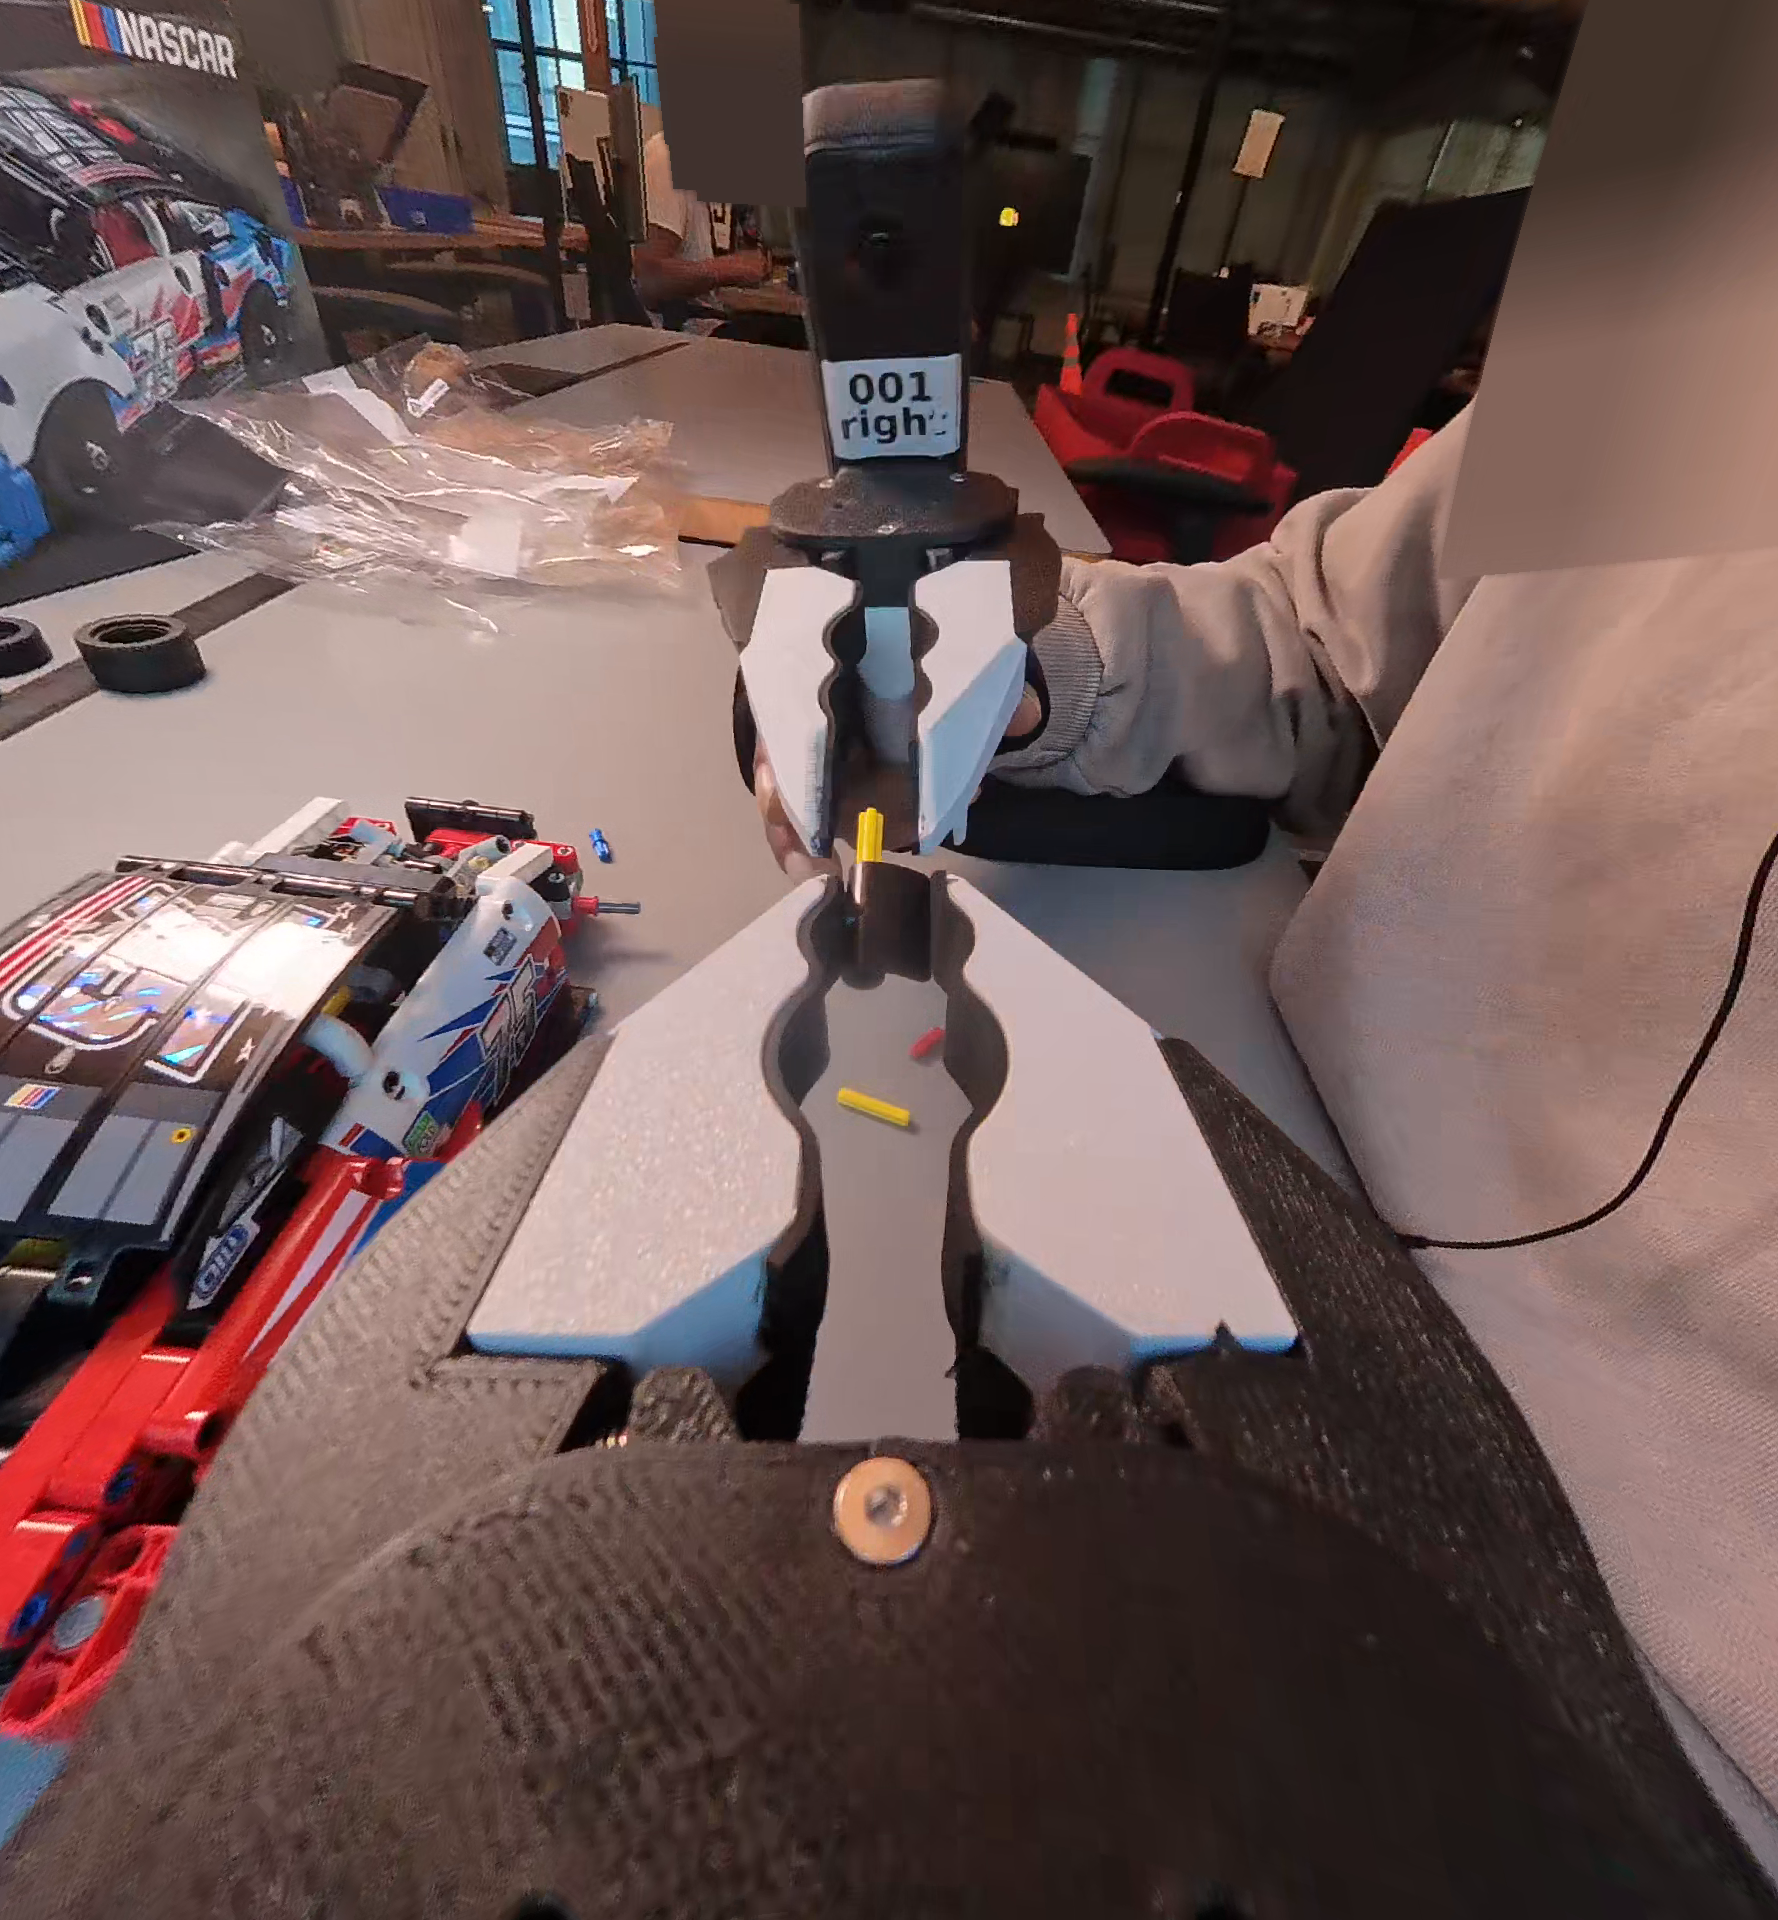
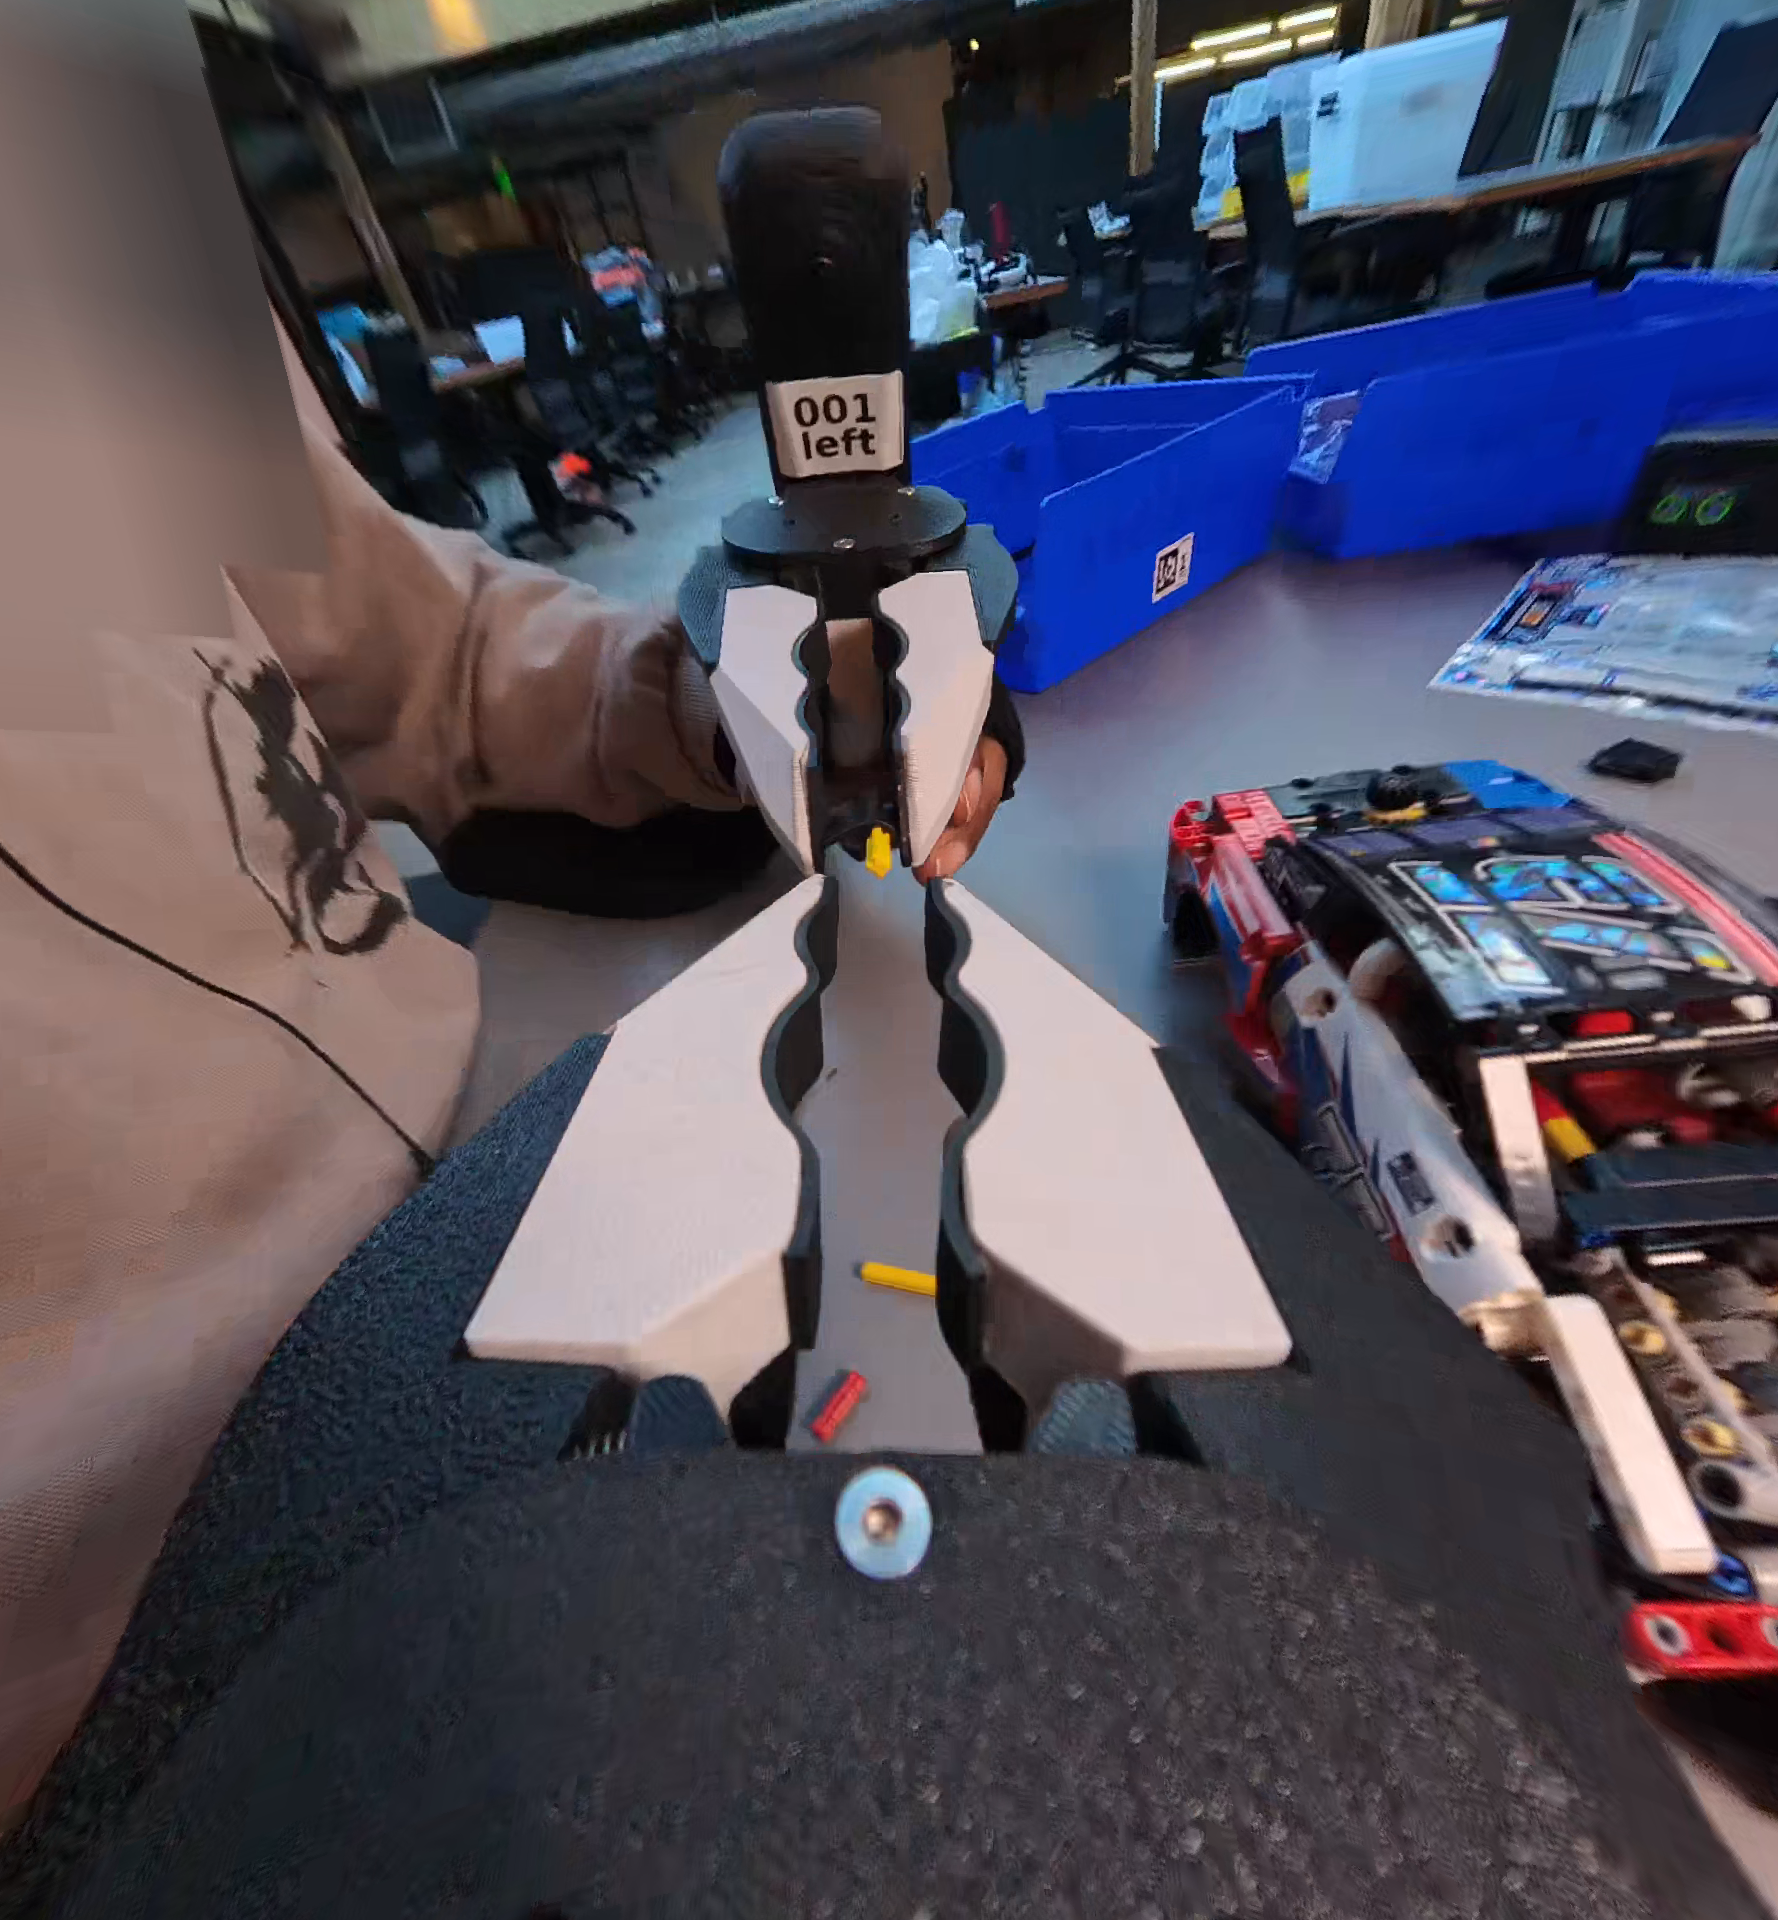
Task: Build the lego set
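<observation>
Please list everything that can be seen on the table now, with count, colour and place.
lego car: one, black, white and red, beside the grippers
tyres: three, black, far left
loose axle: one, yellow, on the table below the fingers
pin: one, red, near the loose axle
plastic bags: some, clear, behind the car
booklet: one, colourful, beyond the car
left gripper: white fingers, shut on black piece
right gripper: white fingers, open, facing it

A shared workshop or lab hall: long workbenches (image 2: 1591,171) with rows of black office chairs (image 2: 573,416), blue plastic bins (image 2: 1176,488) on the grey table (image 2: 1332,665), an orange traffic cone (image 1: 1070,353), and tall windows (image 1: 542,73) behind.
</observation>
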